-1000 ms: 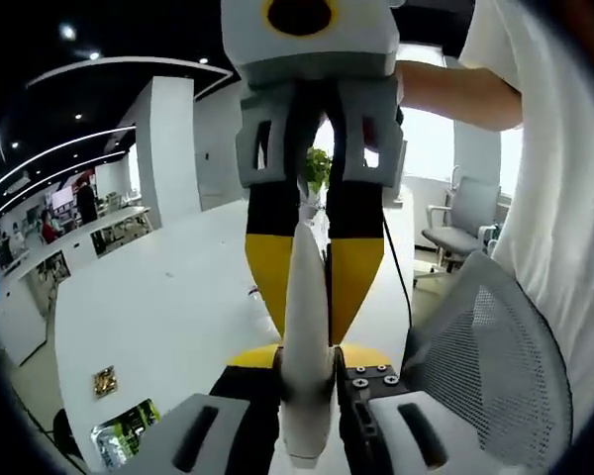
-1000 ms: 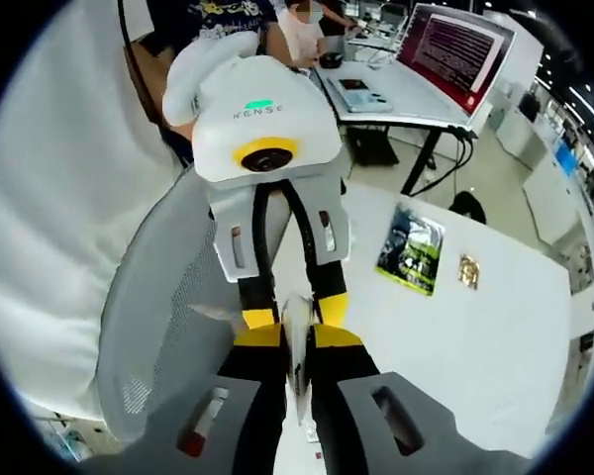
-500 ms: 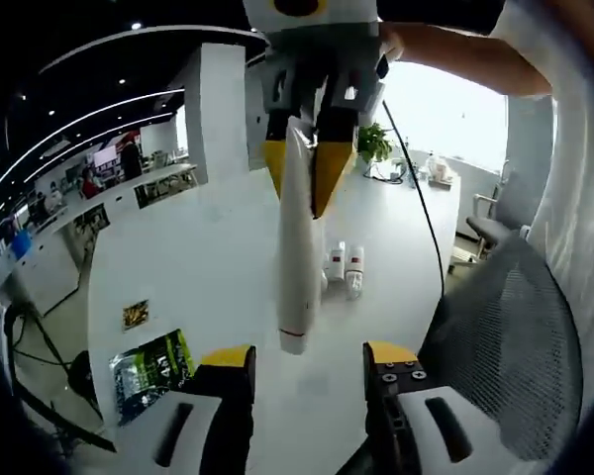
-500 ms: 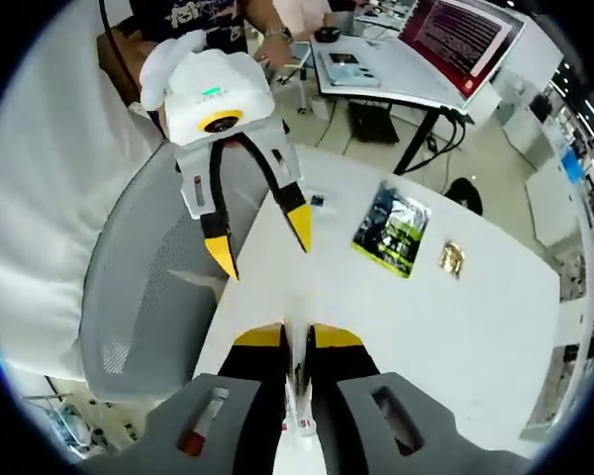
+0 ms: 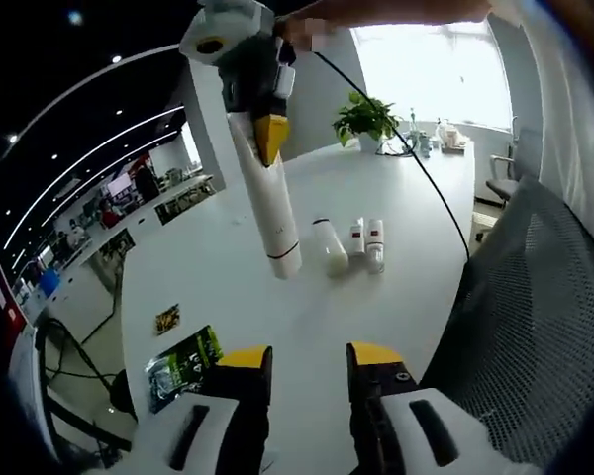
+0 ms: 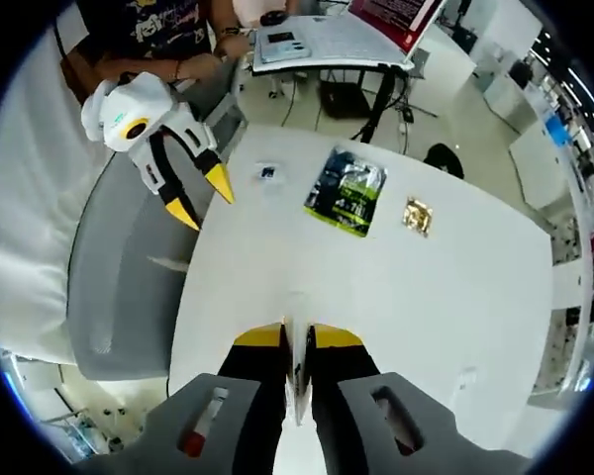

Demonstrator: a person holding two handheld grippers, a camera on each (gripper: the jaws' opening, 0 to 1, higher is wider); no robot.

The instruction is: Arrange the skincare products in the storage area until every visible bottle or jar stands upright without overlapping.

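A long white tube (image 5: 268, 211) hangs cap-end down over the white table (image 5: 228, 287), with my right gripper (image 5: 267, 139) shut on its upper end. In the right gripper view the same tube (image 6: 297, 368) shows edge-on between the shut jaws of the right gripper (image 6: 297, 338). My left gripper (image 5: 310, 358) is open with nothing between its yellow-tipped jaws, and it is apart from the tube. In the right gripper view that left gripper (image 6: 202, 198) stands open at the table's edge. A white bottle (image 5: 327, 247) and two small white bottles (image 5: 366, 240) lie on the table.
A green packet (image 6: 346, 193), a small gold item (image 6: 416, 215) and a tiny dark item (image 6: 267, 172) lie on the table. A grey mesh chair (image 5: 535, 327) stands at the table's edge. A potted plant (image 5: 364, 117) sits at the far end. A person in white is close by.
My left gripper has let go of the tube, opened and drawn back. The right gripper keeps the tube and has lifted it away, so the two grippers are now well apart.
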